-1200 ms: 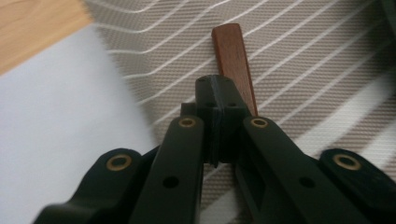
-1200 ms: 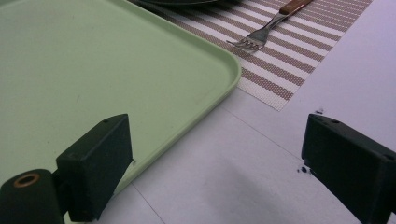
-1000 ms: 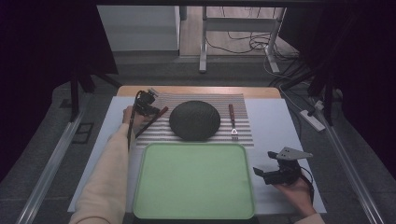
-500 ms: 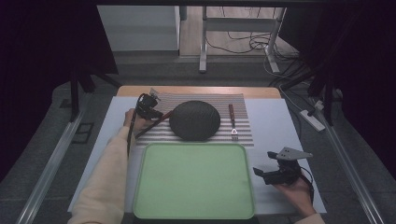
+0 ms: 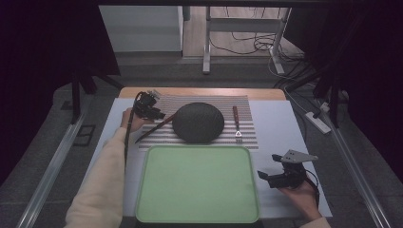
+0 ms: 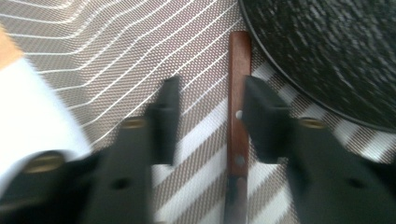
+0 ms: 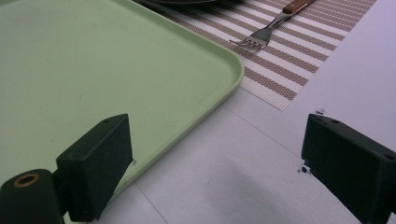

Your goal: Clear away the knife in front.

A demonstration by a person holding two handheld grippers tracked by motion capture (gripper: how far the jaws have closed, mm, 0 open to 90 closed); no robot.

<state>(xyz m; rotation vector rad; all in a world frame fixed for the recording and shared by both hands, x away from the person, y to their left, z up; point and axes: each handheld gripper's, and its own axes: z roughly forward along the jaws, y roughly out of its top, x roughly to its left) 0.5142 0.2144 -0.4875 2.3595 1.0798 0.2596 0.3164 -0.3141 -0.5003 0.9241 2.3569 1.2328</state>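
A: Where the white table (image 5: 280, 124) carries the most, what lies on it?

B: A pale green tray (image 5: 197, 183), smooth with rounded corners and a raised rim, sits nearest the person. Behind it lies a woven placemat (image 5: 247, 107) in brown and white stripes, bearing a round, dark, speckled plate (image 5: 198, 122).

A: And the arms?

B: The left arm, in a cream sleeve, stretches forward to the mat's far left corner. The left gripper (image 5: 154, 111) points down at a knife (image 5: 154, 128) with a reddish wooden handle, lying slantwise just left of the plate. Its jaws have just been opening; they now stand apart with the handle between them, close by one jaw, neither pad pressing it.

A: The right one?

B: The right hand rests low at the tray's right corner, and the right gripper (image 5: 271, 176) lies level with its jaws spread wide, holding nothing.

A: Does any camera add detail?

B: The left gripper view shows two rivets in the handle and the steel blade below. The right gripper view shows the tines of a wooden-handled fork (image 7: 271, 29) on the mat.
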